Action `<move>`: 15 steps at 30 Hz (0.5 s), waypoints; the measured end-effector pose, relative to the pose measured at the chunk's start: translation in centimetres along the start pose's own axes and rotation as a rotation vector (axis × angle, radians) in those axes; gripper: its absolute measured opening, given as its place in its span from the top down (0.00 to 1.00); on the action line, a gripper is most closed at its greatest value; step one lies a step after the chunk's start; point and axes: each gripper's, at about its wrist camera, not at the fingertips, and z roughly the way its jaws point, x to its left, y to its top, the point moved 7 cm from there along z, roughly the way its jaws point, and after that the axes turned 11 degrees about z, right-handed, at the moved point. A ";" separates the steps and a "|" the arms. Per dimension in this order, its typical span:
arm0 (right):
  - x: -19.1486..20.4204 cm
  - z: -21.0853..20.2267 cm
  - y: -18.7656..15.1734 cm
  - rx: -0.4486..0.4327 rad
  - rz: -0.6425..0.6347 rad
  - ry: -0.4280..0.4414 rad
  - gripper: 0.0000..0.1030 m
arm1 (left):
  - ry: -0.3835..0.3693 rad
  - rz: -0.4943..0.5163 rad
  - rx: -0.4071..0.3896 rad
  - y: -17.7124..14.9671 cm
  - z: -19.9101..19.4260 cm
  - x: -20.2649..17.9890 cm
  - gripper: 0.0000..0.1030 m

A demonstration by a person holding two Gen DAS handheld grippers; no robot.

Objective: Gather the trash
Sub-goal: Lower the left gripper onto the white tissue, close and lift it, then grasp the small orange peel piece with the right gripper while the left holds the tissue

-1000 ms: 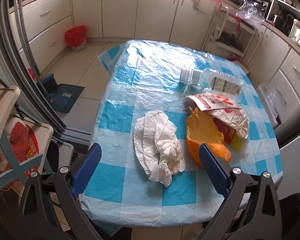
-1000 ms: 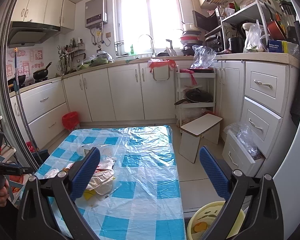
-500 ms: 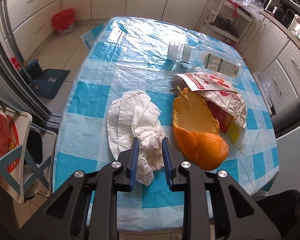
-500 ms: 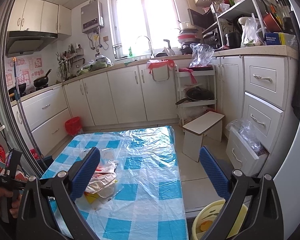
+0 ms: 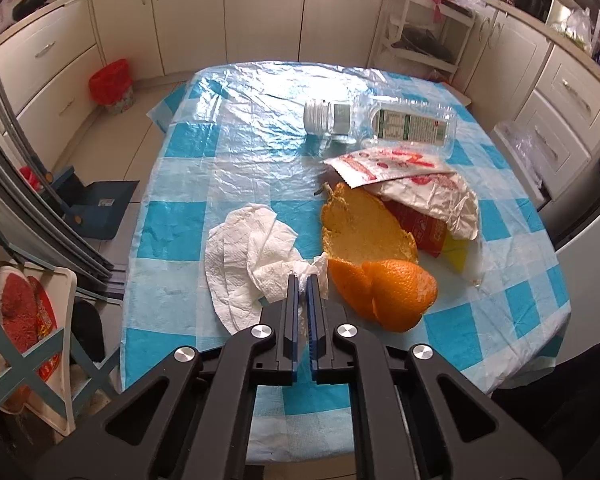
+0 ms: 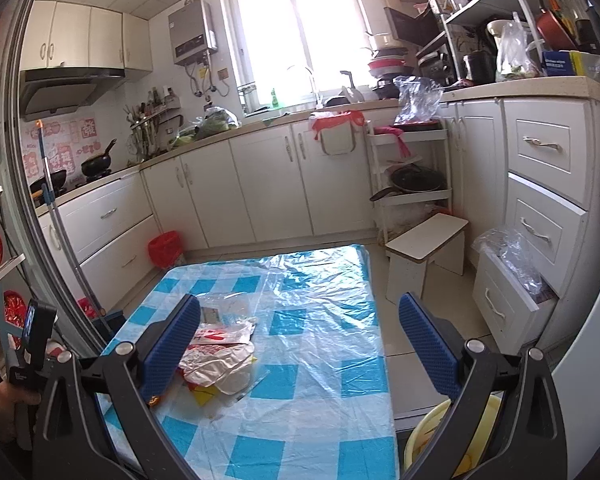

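Observation:
My left gripper [image 5: 302,280] is shut on the near edge of a crumpled white tissue [image 5: 251,264], which lies on the blue checked table [image 5: 187,224]. Right of the tissue lies orange peel [image 5: 376,256], then a crumpled red and white wrapper [image 5: 420,184] and a clear plastic bottle [image 5: 384,124] on its side. My right gripper [image 6: 300,344] is open and empty, held above the table; the wrapper [image 6: 219,356] shows by its left finger. A yellow bin [image 6: 440,436] stands on the floor at the table's right.
White cabinets [image 6: 267,188] line the far walls. A small red bin [image 5: 111,88] stands on the floor by them. A white stool [image 6: 424,252] and a rack are beyond the table. A blue dustpan [image 5: 95,208] lies left of the table.
My left gripper went from wide open to shut on the tissue's near edge. The right gripper tilted up a little and stayed open.

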 end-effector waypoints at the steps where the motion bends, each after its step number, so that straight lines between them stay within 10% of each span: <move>1: 1.1 0.4 -0.5 0.031 -0.017 0.045 0.08 | -0.019 -0.024 -0.026 0.2 -0.6 0.4 0.96; 8: 10.4 3.6 -7.6 0.298 -0.226 0.275 0.10 | -0.131 -0.200 -0.190 1.4 -4.5 3.5 0.97; 15: 17.0 8.0 -15.5 0.506 -0.281 0.340 0.45 | -0.173 -0.226 -0.223 1.4 -5.3 4.0 0.96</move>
